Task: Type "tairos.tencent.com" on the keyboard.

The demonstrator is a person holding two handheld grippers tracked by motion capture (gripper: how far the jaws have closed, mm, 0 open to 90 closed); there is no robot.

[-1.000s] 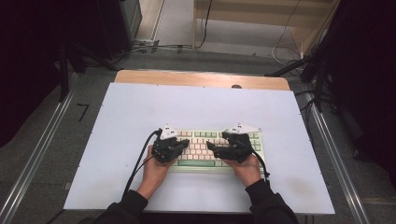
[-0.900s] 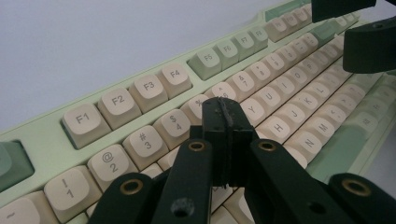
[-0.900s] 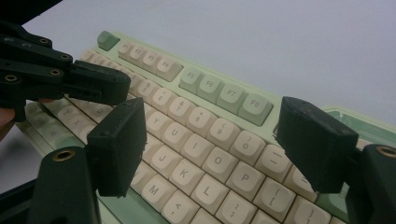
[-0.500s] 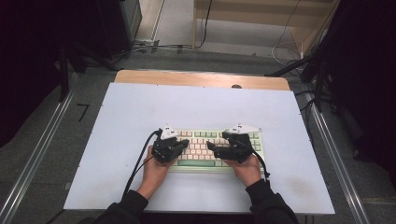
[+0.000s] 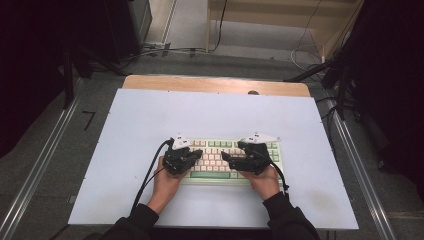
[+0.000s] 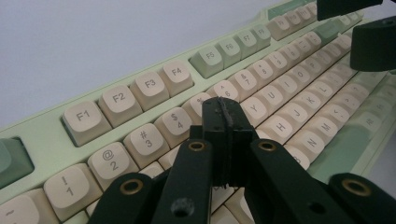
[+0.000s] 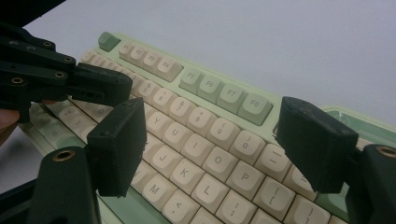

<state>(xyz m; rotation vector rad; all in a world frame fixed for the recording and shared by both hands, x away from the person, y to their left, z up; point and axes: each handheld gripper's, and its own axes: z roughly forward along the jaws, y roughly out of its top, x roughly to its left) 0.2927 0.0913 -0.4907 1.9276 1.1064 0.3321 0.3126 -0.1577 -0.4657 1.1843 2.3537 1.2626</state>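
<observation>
I hold both tools over a pale green keyboard [image 5: 227, 161] with cream keycaps, which lies near the front edge of the white tabletop [image 5: 215, 117], its long axis running left to right across the scene. My left tool [image 5: 189, 156] sits over the keyboard's left end with its jaws pressed together on nothing, the closed tip hanging just above the number row close to the 5 and 6 keys [image 6: 223, 90] in the left gripper view. My right tool [image 5: 231, 159] sits over the right half with its jaws spread wide and empty, the letter keys around O and P [image 7: 219, 161] showing between them in the right gripper view. The closed left tip looks to me the better placed for a single key press, since it forms one narrow point directly over a key, while the right tool's spread jaws straddle several caps. The two tools point toward each other along the keyboard, with only a short stretch of keys between their tips. Bare tabletop lies open to the left, right and far side; the near edge is close behind my hands.
</observation>
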